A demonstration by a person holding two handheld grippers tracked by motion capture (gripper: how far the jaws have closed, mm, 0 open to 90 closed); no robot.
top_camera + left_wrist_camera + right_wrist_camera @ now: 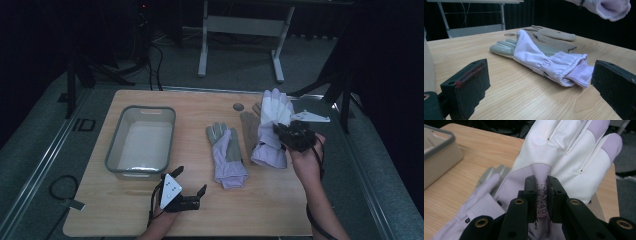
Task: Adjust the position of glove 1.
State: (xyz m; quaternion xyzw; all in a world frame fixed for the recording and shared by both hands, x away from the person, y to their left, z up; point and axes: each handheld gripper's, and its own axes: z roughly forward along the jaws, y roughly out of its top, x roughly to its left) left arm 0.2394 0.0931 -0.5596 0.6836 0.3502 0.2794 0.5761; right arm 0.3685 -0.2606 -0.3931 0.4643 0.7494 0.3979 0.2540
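Right gripper (pixel 541 197) clamps a pinch of fabric on the back of a white-and-lilac work glove (pixel 564 152); jaws nearly together, printed lilac patch squeezed between the pads. High view: the same gripper (pixel 290 134) is in the person's right hand (pixel 306 160) above the right part of the wooden table (pixel 280 200), glove (pixel 272 125) hanging from it, fingers up, cuff down.

Left gripper (pixel 187 192) sits low near the table's front edge, just in front of a grey plastic bin (pixel 141 142). Jaws wide apart, nothing between the pads; left gripper view shows bare tabletop between them.

View differences:
- Right gripper view gives the grip itself, close up: a fold of lilac cloth, seams on the white fingers, lilac fingertips. A corner of the bin (pixel 439 152) shows at left.
- Left gripper view gives a second glove (pixel 541 60) lying flat on the table, grey palm side, white back, gathered wrist and lilac knit cuff toward the camera. Behind it, touching, lies a tan glove (pixel 554 37). Cuff of the lifted glove (pixel 611 8) hangs at top right, off the wood.
- High view places the second glove (pixel 226 155) mid-table, the tan glove (pixel 248 129) partly behind the lifted one.
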